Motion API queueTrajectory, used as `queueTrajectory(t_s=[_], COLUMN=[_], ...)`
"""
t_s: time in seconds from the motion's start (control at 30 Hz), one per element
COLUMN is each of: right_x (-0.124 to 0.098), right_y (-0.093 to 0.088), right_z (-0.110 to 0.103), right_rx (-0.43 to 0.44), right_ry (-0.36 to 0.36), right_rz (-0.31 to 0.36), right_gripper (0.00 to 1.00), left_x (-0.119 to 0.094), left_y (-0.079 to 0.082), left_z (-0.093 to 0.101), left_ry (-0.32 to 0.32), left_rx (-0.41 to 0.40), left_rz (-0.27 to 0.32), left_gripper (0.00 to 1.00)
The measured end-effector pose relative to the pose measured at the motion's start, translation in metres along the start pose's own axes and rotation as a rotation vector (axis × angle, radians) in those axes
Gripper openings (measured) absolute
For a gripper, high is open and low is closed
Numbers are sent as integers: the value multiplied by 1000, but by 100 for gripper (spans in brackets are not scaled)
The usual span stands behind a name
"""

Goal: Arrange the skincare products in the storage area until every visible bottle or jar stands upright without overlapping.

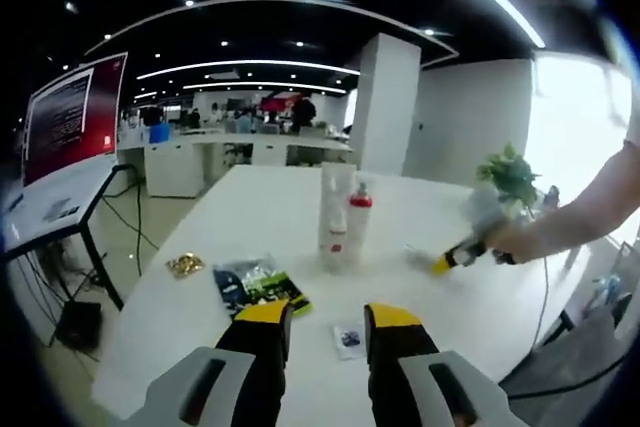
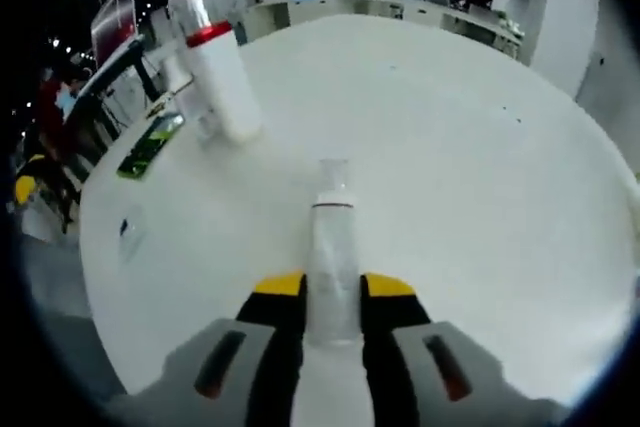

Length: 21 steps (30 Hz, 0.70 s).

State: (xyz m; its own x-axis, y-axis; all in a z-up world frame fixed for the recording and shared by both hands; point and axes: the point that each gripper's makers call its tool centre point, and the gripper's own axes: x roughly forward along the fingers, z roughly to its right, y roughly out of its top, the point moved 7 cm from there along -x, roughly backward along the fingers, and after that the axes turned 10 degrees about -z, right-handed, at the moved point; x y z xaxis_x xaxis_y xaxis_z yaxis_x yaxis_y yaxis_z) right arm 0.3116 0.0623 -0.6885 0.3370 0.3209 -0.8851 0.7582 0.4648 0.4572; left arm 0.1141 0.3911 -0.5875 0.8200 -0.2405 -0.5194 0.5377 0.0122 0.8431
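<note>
White table (image 2: 480,147): right hand-held gripper (image 2: 332,292) clamps pale clear-capped tube (image 2: 330,247); left one (image 1: 328,317) spread.

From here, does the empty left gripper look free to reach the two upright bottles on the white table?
Probably yes: the left gripper is open and empty, and bare white table lies between it and the tall clear bottle and red-collared white bottle.

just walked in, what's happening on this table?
A person is tidying skincare products on a white table with two handheld grippers. The right gripper has its jaws shut on a small tube lying along them, cap pointing away. Two taller bottles already stand upright together: a clear one and a white one with a red collar. The left gripper is open and holds nothing, above a dark packet and a small sachet.
</note>
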Motion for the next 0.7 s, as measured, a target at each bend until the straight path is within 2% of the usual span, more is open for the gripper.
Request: queueTrajectory(t_s=[0.1, 0.23, 0.37, 0.47, 0.6, 0.7], right_x=[-6, -14, -23, -30, -35, -44], right_y=[-3, -8, -13, -11, -12, -10], right_z=[-4, -7, -14, -20, -39, -66], right_rx=[8, 83, 85, 92, 95, 74], right_ry=[22, 64, 94, 126, 186, 245], right_rz=[31, 81, 94, 131, 159, 197], right_gripper=[20, 20, 20, 20, 20, 20], left_x=[0, 0, -1, -2, -1, 0], left_y=[2, 1, 2, 3, 4, 4], left_z=[1, 0, -1, 0, 1, 2], left_ry=[-9, -1, 0, -3, -28, -32], left_rx=[-20, -15, -17, -31, -63, -68], left_rz=[16, 12, 21, 31, 44, 43], left_gripper=[31, 31, 31, 31, 33, 33])
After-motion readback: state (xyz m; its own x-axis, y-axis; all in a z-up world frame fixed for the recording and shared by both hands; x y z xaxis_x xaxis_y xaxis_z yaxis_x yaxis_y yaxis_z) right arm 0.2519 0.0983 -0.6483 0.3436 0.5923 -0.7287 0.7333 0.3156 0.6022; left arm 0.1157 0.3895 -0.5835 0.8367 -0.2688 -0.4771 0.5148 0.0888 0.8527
